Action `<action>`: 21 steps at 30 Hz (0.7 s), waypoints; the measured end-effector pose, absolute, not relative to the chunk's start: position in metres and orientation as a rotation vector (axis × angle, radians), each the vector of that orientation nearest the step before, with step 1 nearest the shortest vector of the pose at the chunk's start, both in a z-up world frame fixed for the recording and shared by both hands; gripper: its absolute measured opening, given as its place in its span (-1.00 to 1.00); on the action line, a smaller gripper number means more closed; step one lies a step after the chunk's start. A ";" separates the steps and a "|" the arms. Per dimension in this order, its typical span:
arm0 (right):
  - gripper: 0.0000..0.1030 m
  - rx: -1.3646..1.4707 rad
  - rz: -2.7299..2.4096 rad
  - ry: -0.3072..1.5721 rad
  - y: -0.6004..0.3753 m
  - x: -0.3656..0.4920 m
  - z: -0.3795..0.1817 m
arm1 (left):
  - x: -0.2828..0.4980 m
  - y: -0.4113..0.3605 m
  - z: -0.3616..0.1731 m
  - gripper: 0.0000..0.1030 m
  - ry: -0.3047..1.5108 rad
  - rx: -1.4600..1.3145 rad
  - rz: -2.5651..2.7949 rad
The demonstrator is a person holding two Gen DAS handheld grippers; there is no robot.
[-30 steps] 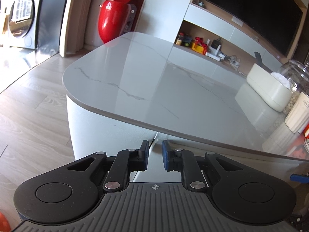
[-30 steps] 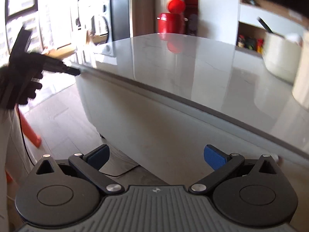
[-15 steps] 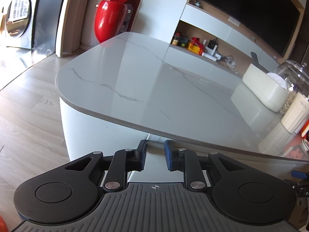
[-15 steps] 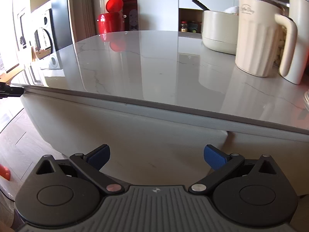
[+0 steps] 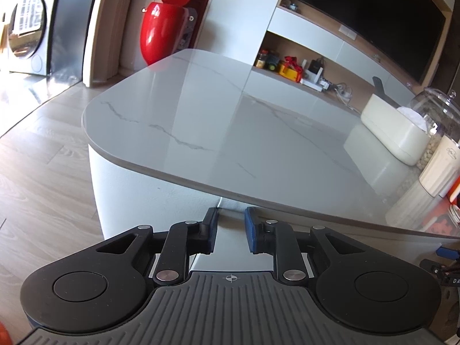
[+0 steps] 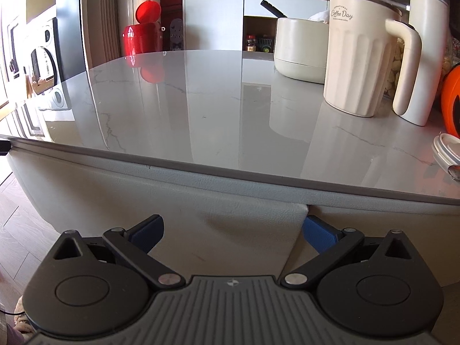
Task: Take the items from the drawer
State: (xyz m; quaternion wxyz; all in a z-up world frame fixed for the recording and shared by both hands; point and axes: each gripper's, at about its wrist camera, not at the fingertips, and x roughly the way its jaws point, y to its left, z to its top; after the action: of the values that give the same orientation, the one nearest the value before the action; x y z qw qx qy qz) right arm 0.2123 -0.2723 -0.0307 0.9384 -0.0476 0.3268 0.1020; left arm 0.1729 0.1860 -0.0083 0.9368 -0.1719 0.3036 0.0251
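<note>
A white padded drawer front (image 6: 143, 195) runs under the rim of the grey marble table (image 6: 201, 115). Its right end stands proud of the neighbouring panel. My right gripper (image 6: 233, 230) is wide open in front of it, with the right fingertip (image 6: 316, 234) tucked just past that right end. In the left wrist view, my left gripper (image 5: 231, 230) sits low under the table rim (image 5: 172, 178), beside a vertical seam (image 5: 220, 202). Its jaws stand a narrow gap apart, and I see nothing clamped between the pads. The drawer's contents are hidden.
On the table's right side stand a cream mug (image 6: 356, 57), a cream tumbler (image 6: 425, 43), a cream tub (image 6: 302, 49), a glass jar (image 5: 437, 109) and an orange object (image 6: 451, 100). A red bin (image 5: 161, 28) stands beyond the table. Wood floor (image 5: 43, 172) lies to the left.
The left jaws have widened a little. The right gripper has swung right along the table edge and rolled level, now facing the drawer front's right end.
</note>
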 end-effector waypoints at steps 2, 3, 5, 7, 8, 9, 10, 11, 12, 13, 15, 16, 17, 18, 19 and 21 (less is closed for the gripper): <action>1.00 -0.104 0.210 0.667 -0.272 0.213 -0.031 | 0.173 0.186 -0.008 -0.56 0.620 -0.360 0.053; 1.00 -0.097 0.210 0.681 -0.272 0.214 -0.031 | 0.172 0.186 -0.008 -0.56 0.620 -0.363 0.054; 1.00 -0.076 0.186 0.693 -0.275 0.215 -0.033 | 0.172 0.186 -0.008 -0.56 0.617 -0.359 0.058; 1.00 -0.092 0.151 0.663 -0.276 0.215 -0.032 | 0.172 0.187 -0.009 -0.56 0.615 -0.363 0.059; 1.00 -0.094 0.139 0.644 -0.276 0.215 -0.030 | 0.171 0.188 -0.009 -0.56 0.612 -0.366 0.061; 1.00 -0.082 0.139 0.645 -0.277 0.217 -0.029 | 0.171 0.188 -0.009 -0.56 0.610 -0.367 0.063; 1.00 -0.058 0.155 0.652 -0.279 0.218 -0.028 | 0.171 0.189 -0.009 -0.56 0.610 -0.369 0.063; 1.00 -0.037 0.181 0.653 -0.279 0.218 -0.028 | 0.171 0.190 -0.009 -0.56 0.610 -0.372 0.064; 1.00 -0.036 0.198 0.651 -0.277 0.218 -0.028 | 0.171 0.191 -0.009 -0.56 0.613 -0.376 0.064; 1.00 -0.053 0.189 0.649 -0.276 0.216 -0.029 | 0.171 0.192 -0.009 -0.56 0.613 -0.380 0.064; 1.00 -0.055 0.192 0.644 -0.276 0.217 -0.029 | 0.171 0.190 -0.010 -0.56 0.608 -0.386 0.070; 1.00 -0.042 0.190 0.645 -0.277 0.218 -0.028 | 0.171 0.189 -0.010 -0.56 0.603 -0.390 0.075; 1.00 -0.028 0.188 0.645 -0.278 0.219 -0.028 | 0.171 0.188 -0.010 -0.56 0.600 -0.390 0.082; 1.00 -0.021 0.187 0.645 -0.279 0.219 -0.028 | 0.171 0.186 -0.010 -0.56 0.598 -0.383 0.088; 1.00 -0.015 0.186 0.645 -0.280 0.220 -0.027 | 0.171 0.185 -0.009 -0.57 0.599 -0.374 0.091; 1.00 -0.008 0.188 0.651 -0.281 0.221 -0.026 | 0.173 0.186 -0.009 -0.57 0.607 -0.378 0.088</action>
State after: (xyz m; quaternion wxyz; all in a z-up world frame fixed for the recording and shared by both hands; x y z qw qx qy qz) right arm 0.2211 -0.2805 -0.0260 0.9431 -0.0039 0.3193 0.0922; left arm 0.1730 0.1855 -0.0088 0.9358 -0.1848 0.2970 0.0431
